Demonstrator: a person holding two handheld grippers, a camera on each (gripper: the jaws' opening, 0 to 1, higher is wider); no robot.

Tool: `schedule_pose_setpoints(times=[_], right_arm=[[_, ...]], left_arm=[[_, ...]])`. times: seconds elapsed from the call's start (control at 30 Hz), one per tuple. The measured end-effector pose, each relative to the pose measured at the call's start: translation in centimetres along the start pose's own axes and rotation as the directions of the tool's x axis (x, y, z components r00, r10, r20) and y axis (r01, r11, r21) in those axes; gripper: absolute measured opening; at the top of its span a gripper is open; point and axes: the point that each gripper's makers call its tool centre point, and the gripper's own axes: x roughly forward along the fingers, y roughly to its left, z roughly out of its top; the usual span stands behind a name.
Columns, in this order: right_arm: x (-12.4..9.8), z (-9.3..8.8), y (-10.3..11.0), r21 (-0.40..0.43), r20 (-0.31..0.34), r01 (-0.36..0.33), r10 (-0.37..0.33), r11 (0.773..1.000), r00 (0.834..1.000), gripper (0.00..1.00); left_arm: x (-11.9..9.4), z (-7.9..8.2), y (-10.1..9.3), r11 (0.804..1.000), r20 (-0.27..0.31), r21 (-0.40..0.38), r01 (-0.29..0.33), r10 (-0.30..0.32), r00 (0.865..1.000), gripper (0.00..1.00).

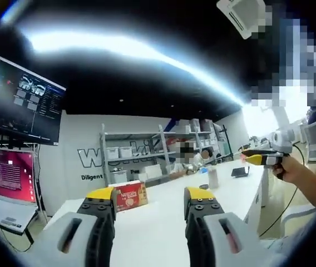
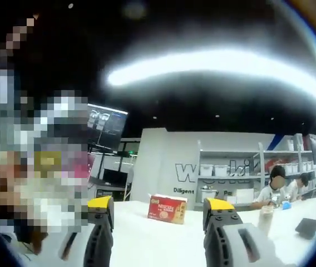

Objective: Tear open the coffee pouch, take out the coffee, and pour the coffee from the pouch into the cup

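Note:
A red coffee box [image 1: 130, 196] stands on the white table [image 1: 163, 222], well beyond my left gripper [image 1: 149, 201], whose jaws stand wide apart with nothing between them. A clear cup [image 1: 212, 178] is farther right on the table. The right gripper [image 1: 262, 158] hangs in the air at the far right, held by a hand [image 1: 294, 169]. In the right gripper view the same red box [image 2: 167, 208] sits ahead between the spread jaws of my right gripper [image 2: 161, 214], which holds nothing. The cup [image 2: 266, 214] stands to the right.
A dark flat object [image 1: 240, 172] lies near the table's far right, and shows again as a dark flat object [image 2: 307, 225]. Monitors [image 1: 24, 100] stand at the left. Shelving [image 1: 158, 147] lines the back wall. People [image 2: 277, 189] sit at the table's far end.

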Motion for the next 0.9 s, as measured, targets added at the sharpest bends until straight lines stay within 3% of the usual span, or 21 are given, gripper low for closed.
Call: schedule_pose_setpoints(times=[0.33,0.67,0.9], right_arm=[[-0.1,-0.1,0.0,-0.005,-0.002,0.007,-0.007,1.0,1.0,0.65],[0.6,-1.1,0.4,0.007,-0.022,-0.013,0.013,1.0,1.0,0.65],[0.4,-0.7,0.0,0.009,-0.017,-0.006,0.006,1.0,1.0,0.65]], left_arm=[[0.0,-0.1,0.2,1.0,-0.003,0.0,0.005,-0.005,1.0,0.51],[-0.2,-0.3,1.7,1.0,-0.006,0.009,-0.029,0.029,1.0,0.52],[0.2,-0.5,1.4,1.0,-0.01,0.015,-0.021,0.021,1.0,0.53]])
